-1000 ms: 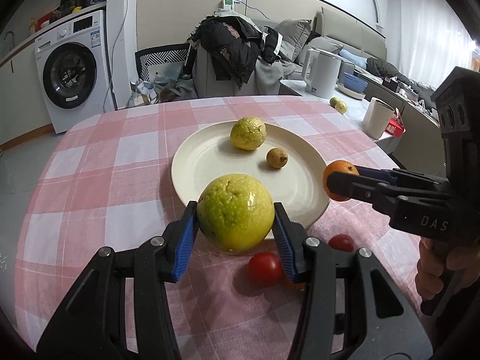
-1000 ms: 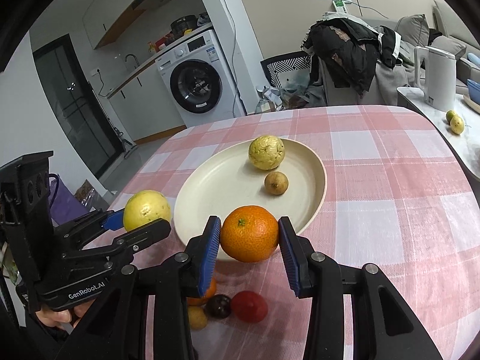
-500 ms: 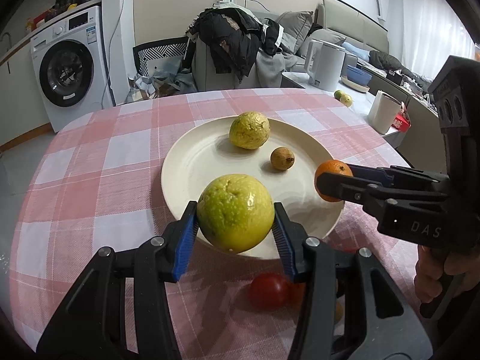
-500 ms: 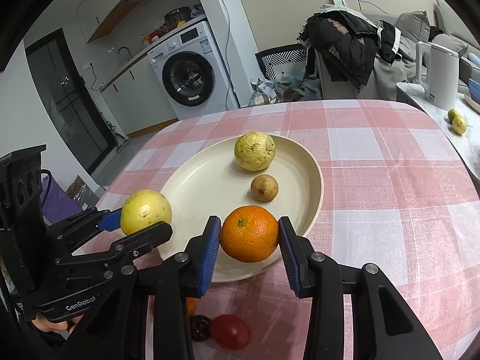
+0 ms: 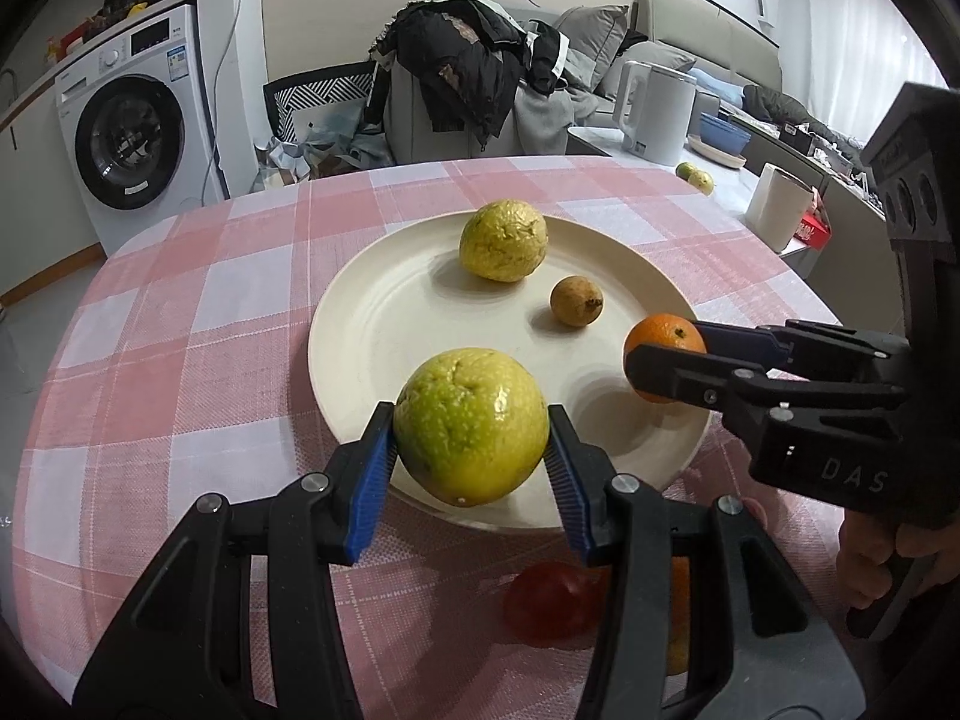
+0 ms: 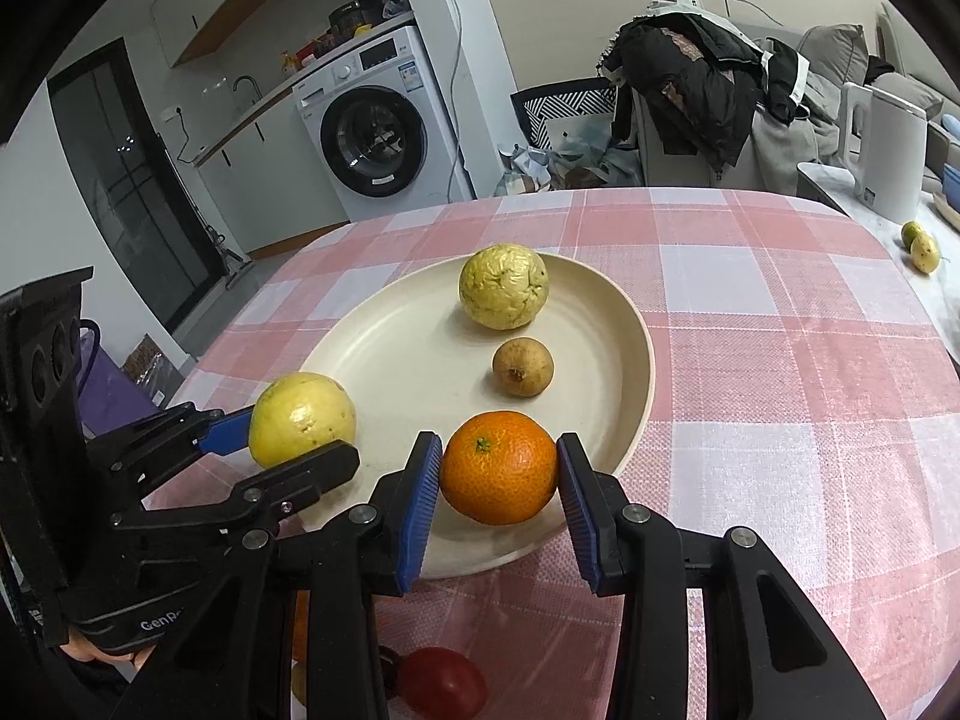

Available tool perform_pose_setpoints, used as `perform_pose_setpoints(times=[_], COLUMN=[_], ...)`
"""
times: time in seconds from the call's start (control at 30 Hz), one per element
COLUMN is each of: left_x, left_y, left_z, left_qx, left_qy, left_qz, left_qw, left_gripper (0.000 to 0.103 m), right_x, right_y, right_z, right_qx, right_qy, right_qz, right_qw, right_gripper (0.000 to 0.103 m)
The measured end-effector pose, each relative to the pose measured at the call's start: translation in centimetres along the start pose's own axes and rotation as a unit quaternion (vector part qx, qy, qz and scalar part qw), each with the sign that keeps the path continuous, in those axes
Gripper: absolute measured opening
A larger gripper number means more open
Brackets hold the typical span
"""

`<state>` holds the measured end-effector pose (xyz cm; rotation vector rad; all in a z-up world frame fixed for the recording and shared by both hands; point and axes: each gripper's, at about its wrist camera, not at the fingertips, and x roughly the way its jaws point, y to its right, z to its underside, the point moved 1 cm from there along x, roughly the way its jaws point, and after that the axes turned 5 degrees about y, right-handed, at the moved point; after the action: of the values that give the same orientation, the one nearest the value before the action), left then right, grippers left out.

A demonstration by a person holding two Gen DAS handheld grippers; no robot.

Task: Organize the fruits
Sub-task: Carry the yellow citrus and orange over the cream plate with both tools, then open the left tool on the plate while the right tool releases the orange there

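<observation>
My left gripper (image 5: 471, 450) is shut on a big yellow-green citrus fruit (image 5: 472, 425), held over the near rim of the cream plate (image 5: 372, 324). In the right wrist view the same fruit (image 6: 302, 419) shows at the plate's left rim (image 6: 636, 414). My right gripper (image 6: 498, 483) is shut on an orange (image 6: 499, 467), held above the plate's near right part; the left wrist view shows this orange (image 5: 663, 339) too. On the plate lie a wrinkled yellow fruit (image 5: 503, 239) and a small brown fruit (image 5: 576, 301).
A red tomato (image 5: 552, 600) and other small fruits lie on the pink checked tablecloth (image 5: 180, 360) under the grippers, partly hidden. A side counter at the right holds a white kettle (image 5: 657, 111), a paper roll (image 5: 777, 213) and two small green fruits (image 6: 918, 243). A person's hand (image 5: 882, 552) grips the right tool.
Both grippers have moved forward and a little down with their fruits, from the near edge of the plate to over it. The loose tomatoes have slid lower under the fingers.
</observation>
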<state>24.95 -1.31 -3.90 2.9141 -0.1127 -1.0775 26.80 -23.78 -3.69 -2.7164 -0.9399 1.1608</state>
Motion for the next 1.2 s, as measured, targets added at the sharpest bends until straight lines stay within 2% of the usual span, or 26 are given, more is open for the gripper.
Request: perform_pose_setpoints(times=[0.43, 0.5, 0.57, 0.6, 0.67, 0.73, 0.8, 0.87, 0.97, 1.2], left_x=[0.0, -0.1, -0.5, -0.9, -1.8, -3.2, -4.2, -5.4, -7.2, -10.8], left_y=[0.1, 0.1, 0.0, -0.1, -0.4, -0.6, -0.8, -0.9, -1.0, -1.1], left_z=[0.1, 0.1, 0.0, 0.0, 0.0, 0.2, 0.4, 0.6, 1.3, 2.7], left_qx=[0.006, 0.004, 0.001, 0.001, 0.0, -0.004, -0.007, -0.008, -0.008, -0.014], left_qy=[-0.003, -0.002, 0.0, 0.002, 0.009, 0.02, 0.025, 0.028, 0.037, 0.053], left_qz=[-0.005, -0.003, -0.005, -0.007, -0.013, -0.013, -0.013, -0.015, -0.018, -0.02], left_qw=[1.0, 1.0, 1.0, 1.0, 0.9999, 0.9997, 0.9996, 0.9995, 0.9991, 0.9983], left_gripper=[0.046, 0.048, 0.056, 0.058, 0.074, 0.082, 0.085, 0.09, 0.102, 0.102], right_x=[0.2, 0.0, -0.4, -0.6, -1.0, -1.5, -2.3, -3.0, -4.2, -6.7], right_y=[0.0, -0.1, -0.1, 0.0, 0.4, 0.7, 0.8, 0.7, 0.6, 0.0], right_z=[0.1, 0.0, -0.1, -0.2, -0.3, -0.3, -0.3, -0.1, 0.3, 1.8], right_qx=[-0.007, -0.01, -0.013, -0.011, -0.007, -0.002, 0.0, -0.002, 0.002, -0.012], right_qy=[0.001, 0.003, 0.012, 0.016, 0.018, 0.018, 0.023, 0.024, 0.031, 0.031], right_qz=[0.008, 0.015, 0.024, 0.029, 0.036, 0.044, 0.043, 0.045, 0.05, 0.063], right_qw=[1.0, 1.0, 1.0, 0.999, 0.999, 0.999, 0.999, 0.999, 0.998, 0.997], right_gripper=[0.04, 0.043, 0.052, 0.054, 0.056, 0.062, 0.07, 0.088, 0.101, 0.103])
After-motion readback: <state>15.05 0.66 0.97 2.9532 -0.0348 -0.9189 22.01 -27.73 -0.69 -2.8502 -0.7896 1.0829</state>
